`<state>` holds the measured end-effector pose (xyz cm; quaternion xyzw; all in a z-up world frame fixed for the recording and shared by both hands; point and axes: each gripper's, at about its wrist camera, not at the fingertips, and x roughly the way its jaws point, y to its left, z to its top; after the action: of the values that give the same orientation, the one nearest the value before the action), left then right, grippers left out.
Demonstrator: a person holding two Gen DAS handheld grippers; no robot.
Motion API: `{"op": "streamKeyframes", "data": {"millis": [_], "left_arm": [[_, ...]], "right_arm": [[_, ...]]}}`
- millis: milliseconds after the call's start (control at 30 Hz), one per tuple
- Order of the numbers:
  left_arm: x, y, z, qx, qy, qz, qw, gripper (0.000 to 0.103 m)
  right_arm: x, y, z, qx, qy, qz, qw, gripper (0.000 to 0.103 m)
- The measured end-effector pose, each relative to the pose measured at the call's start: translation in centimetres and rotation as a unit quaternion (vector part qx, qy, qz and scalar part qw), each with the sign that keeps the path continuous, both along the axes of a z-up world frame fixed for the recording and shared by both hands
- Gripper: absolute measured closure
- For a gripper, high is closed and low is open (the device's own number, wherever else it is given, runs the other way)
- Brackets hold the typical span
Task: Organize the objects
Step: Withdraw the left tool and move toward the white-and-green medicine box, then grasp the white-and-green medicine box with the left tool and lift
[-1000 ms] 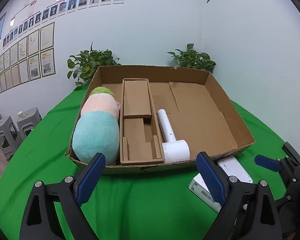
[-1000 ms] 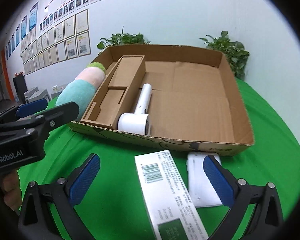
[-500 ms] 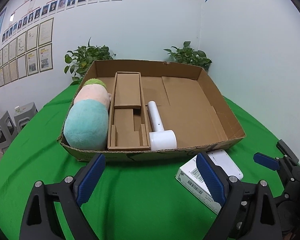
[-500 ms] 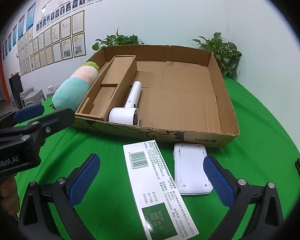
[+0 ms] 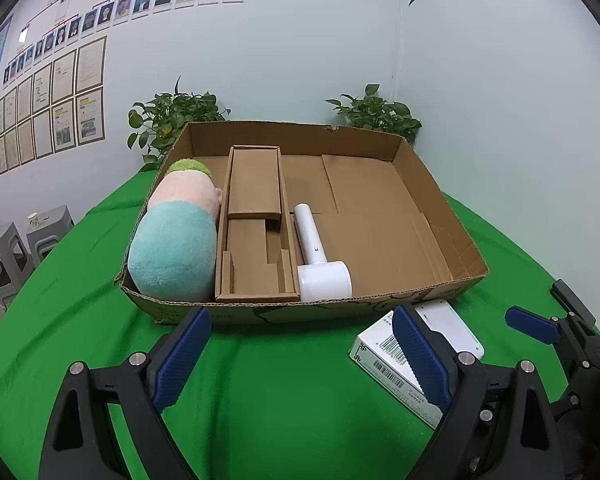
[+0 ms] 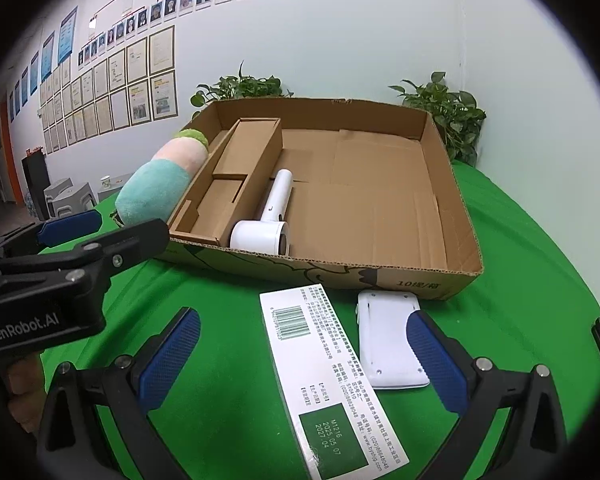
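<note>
A shallow cardboard box (image 5: 300,136) stands on the green table (image 5: 280,392). Inside it, from left to right, are a teal and pink plush toy (image 5: 176,240), a cardboard insert (image 5: 254,188) and a white hair dryer (image 5: 320,268); the right half is bare. In front of the box lie a white barcode carton (image 6: 324,368) and a flat white device (image 6: 384,340). My right gripper (image 6: 300,344) is open above these two. My left gripper (image 5: 300,344) is open over bare cloth before the box's front wall, and the carton (image 5: 384,356) shows behind its right finger.
Two potted plants (image 5: 172,116) (image 5: 376,114) stand behind the box against the wall. Grey stools (image 5: 4,248) are off the table's left side. The left gripper (image 6: 72,240) shows at the left of the right wrist view, with a hand below it.
Both views have drawn back a little from the cardboard box, so more of the carton and the white device shows. Both grippers stayed open.
</note>
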<state>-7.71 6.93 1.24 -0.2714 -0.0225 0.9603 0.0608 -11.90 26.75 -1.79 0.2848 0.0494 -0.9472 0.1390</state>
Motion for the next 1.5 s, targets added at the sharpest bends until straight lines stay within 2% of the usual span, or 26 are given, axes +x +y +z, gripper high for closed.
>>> {"op": "streamKeyframes", "data": {"millis": [400,600,667,767,933,1000,1133,1200,1300,1333,1367,1433,1467,1500], "left_arm": [[-0.2,-0.5,-0.7,0.014,-0.012,-0.004,0.9998,0.011],[-0.7,-0.7,-1.5,0.041,-0.038,-0.027,0.998,0.011],[-0.9,-0.7,-2.0,0.054,-0.058,-0.043,0.996,0.011],[-1.3,-0.6,-3.7,0.067,-0.095,-0.066,0.9911,0.011],[-1.4,0.1,-6.6,0.095,-0.144,-0.085,0.9813,0.011],[-1.4,0.4,-7.1,0.098,-0.152,-0.089,0.9796,0.011],[-1.2,0.6,-7.5,0.101,-0.159,-0.097,0.9773,0.011],[-1.2,0.4,-7.5,0.102,-0.161,-0.098,0.9767,0.011],[-1.2,-0.5,-7.5,0.127,-0.169,-0.102,0.9719,0.011],[-1.3,-0.9,-7.5,0.139,-0.173,-0.105,0.9694,0.011],[-1.5,-1.1,-7.6,0.149,-0.178,-0.11,0.9665,0.011],[-1.7,-1.4,-7.9,0.16,-0.19,-0.116,0.9617,0.011],[-1.8,-1.5,-8.1,0.163,-0.196,-0.118,0.9598,0.011],[-1.9,-1.5,-8.3,0.17,-0.201,-0.12,0.9571,0.011]], "right_arm": [[0.1,-0.1,-0.2,0.0,0.0,0.001,1.0,0.0],[0.4,0.8,-0.3,-0.038,-0.007,0.027,0.999,0.0],[0.5,1.6,-0.9,-0.05,-0.024,0.04,0.998,0.0],[0.3,2.7,-2.8,-0.023,-0.05,0.031,0.998,0.0],[-0.8,4.5,-5.9,-0.02,-0.116,0.02,0.993,0.001],[-0.9,4.4,-6.5,-0.018,-0.132,0.027,0.991,0.004],[-0.8,3.2,-7.3,-0.013,-0.161,0.043,0.986,0.038],[-0.2,2.4,-7.4,-0.007,-0.162,0.051,0.985,0.04],[1.1,0.9,-7.0,-0.029,-0.167,0.092,0.981,0.039],[1.8,0.2,-6.6,-0.034,-0.159,0.112,0.98,0.036],[2.3,-0.1,-6.3,-0.031,-0.15,0.118,0.981,0.022],[3.1,-0.4,-5.7,-0.019,-0.127,0.117,0.985,0.007],[3.2,-0.4,-5.7,-0.019,-0.126,0.116,0.985,0.0],[3.2,-0.2,-5.6,-0.023,-0.127,0.116,0.985,0.0]]}}
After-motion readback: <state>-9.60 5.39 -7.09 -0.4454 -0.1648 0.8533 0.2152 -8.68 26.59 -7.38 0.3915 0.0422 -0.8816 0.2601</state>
